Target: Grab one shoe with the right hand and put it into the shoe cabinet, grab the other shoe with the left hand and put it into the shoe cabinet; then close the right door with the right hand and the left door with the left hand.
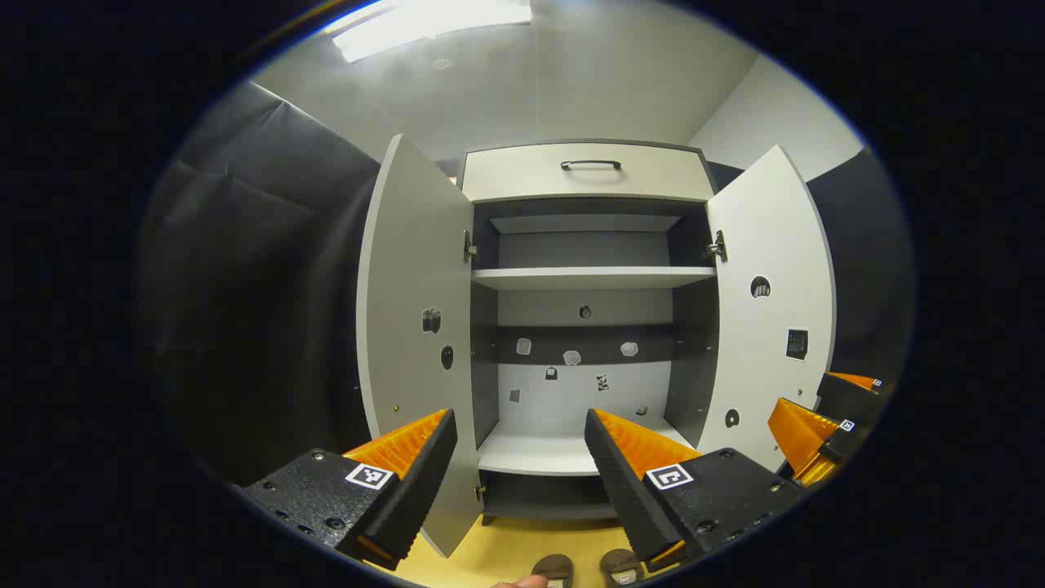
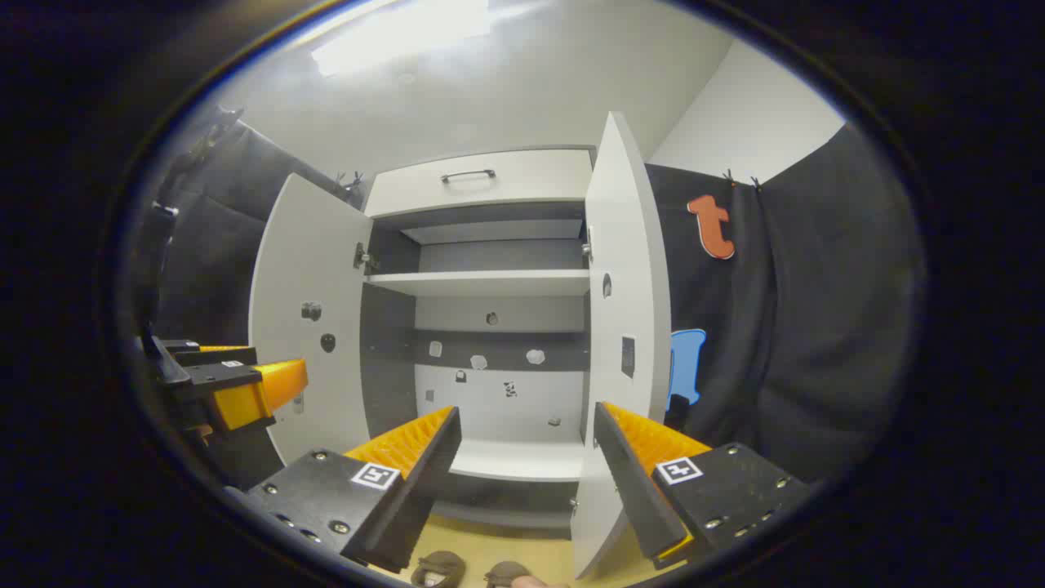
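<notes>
Shoe cabinet with both doors open, shoes on floor, left hand-held gripper spread, right hand-held gripper spread

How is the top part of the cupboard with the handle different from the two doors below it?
The drawer is shut, while the left door and right door both stand wide open. The drawer is wide and short with a dark handle; the doors are tall and narrow, with small stickers on their inner sides. All three are the same pale colour.
</notes>
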The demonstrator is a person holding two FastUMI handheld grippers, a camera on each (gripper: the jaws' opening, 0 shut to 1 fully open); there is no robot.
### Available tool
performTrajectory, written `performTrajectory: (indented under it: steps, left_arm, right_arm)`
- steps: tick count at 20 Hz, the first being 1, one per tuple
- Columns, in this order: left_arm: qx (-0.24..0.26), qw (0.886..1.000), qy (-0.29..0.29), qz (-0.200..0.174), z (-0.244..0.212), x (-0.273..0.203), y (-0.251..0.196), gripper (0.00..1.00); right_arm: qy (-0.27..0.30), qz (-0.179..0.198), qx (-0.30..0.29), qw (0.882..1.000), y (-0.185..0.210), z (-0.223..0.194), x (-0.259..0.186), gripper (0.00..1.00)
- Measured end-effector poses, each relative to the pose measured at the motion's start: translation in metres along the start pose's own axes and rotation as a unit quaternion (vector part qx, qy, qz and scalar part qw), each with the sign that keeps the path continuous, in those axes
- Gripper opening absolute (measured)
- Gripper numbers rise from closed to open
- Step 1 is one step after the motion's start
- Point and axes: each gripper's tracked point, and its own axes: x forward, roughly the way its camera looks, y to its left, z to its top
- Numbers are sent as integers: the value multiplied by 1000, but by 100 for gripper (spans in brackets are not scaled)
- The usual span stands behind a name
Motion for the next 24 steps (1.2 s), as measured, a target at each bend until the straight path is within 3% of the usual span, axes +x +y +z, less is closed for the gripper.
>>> performTrajectory:
  steps: [4, 14, 16, 20, 22, 24]
  left_arm:
    - [6, 1000, 1, -1, -2, 2, 1, 96]
    - [19, 1000, -5, 13, -3, 6, 19, 94]
    - [15, 1000, -4, 15, -4, 5, 24, 96]
    - [16, 1000, -4, 24, -6, 2, 41, 94]
    - [18, 999, -2, 28, -7, 1, 51, 96]
    - [18, 999, -1, 36, -7, -1, 62, 96]
  right_arm:
    - [6, -9, -10, 1000, -4, -7, 0, 94]
    - [31, -10, -12, 999, 5, -41, 2, 98]
    - [58, -6, -15, 998, 9, -71, 5, 94]
    - [140, -5, -34, 990, 15, -155, -1, 98]
    - [196, 6, -35, 980, 24, -210, -9, 94]
    - [262, 19, -35, 964, 31, -267, -21, 99]
